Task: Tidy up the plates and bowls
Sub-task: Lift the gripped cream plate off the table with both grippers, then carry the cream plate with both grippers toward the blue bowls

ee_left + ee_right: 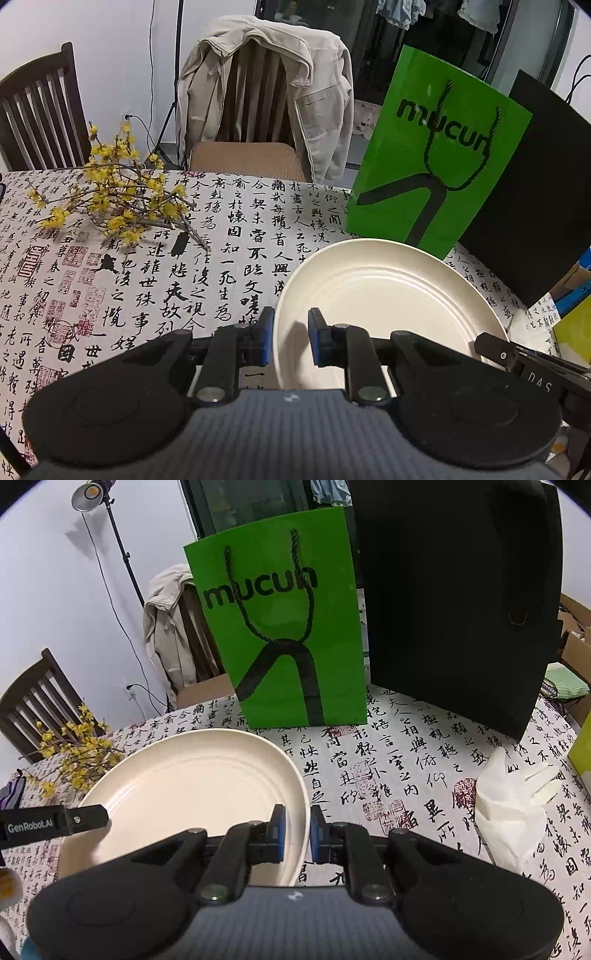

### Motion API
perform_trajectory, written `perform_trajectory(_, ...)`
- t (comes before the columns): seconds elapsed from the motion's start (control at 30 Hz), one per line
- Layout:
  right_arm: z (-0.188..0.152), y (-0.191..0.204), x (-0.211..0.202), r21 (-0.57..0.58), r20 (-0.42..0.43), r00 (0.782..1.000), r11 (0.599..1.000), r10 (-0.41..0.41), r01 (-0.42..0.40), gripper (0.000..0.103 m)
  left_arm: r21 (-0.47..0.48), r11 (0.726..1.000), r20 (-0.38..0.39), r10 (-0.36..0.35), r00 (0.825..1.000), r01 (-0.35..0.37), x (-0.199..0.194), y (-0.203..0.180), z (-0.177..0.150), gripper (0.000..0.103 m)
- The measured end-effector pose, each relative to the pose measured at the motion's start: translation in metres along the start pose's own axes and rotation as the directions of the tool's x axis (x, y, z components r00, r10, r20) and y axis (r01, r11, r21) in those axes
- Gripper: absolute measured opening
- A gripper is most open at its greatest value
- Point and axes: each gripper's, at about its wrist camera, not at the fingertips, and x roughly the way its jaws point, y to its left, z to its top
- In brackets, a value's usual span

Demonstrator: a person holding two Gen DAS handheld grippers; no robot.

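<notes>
Round cream-coloured ribbed plate (388, 295) held above the calligraphy-printed tablecloth (147, 277), in front of the upright green paper bag (280, 627) and just clear of it. Pinched at its left rim by the left gripper (291, 338), blue pads (266, 332) narrowed onto the edge; pinched at its right rim by the right gripper (297, 832), jaws likewise nearly together on the thin lip. Judged as a two-handed carry, with the plate seemingly off the cloth. Best done by keeping both hands level with each other and equally spaced, so as not to twist or bend the rim out of either grip. Worth steering away from the green bag, the black box (454, 609) beside it and the yellow flowering branch (110, 195) to the bag's left
</notes>
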Motion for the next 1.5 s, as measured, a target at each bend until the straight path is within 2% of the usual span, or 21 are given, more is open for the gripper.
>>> perform_trajectory(1.5,-0.042,0.031,-0.081,-0.013,0.081,0.997,1.000,0.016,-0.015,0.013,0.014,1.000,0.079,0.000,0.997,-0.001,-0.088,0.020,-0.034,0.019)
